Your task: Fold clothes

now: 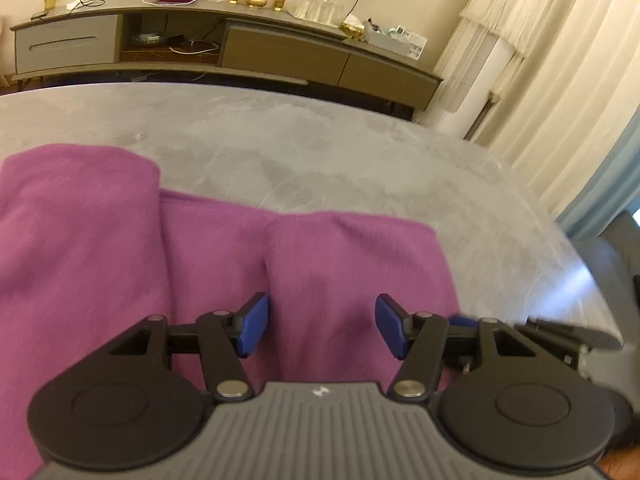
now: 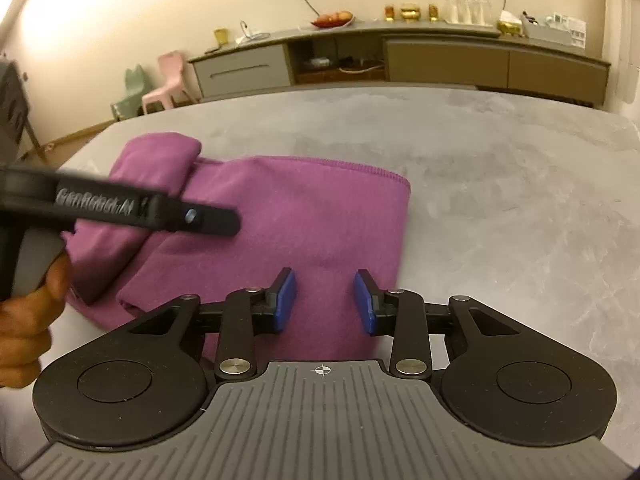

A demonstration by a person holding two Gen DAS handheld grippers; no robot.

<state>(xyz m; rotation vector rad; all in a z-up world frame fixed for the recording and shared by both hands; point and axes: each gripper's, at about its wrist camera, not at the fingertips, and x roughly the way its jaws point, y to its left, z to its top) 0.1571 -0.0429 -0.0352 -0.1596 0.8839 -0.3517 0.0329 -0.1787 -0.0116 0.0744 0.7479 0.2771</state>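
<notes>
A purple garment [image 2: 288, 232] lies folded on the grey desk [image 2: 500, 184], a rolled sleeve part at its far left corner. The right tongs [image 2: 325, 300] hover over its near right part, blue pads spread wide, holding nothing. The left tongs [image 1: 322, 326] hang over the cloth too, pads wide apart and empty. A hand [image 2: 28, 320] grips the left tool's handle

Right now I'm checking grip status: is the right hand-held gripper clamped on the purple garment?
No, the right hand-held gripper hangs open above the purple garment, blue pads apart.
</notes>
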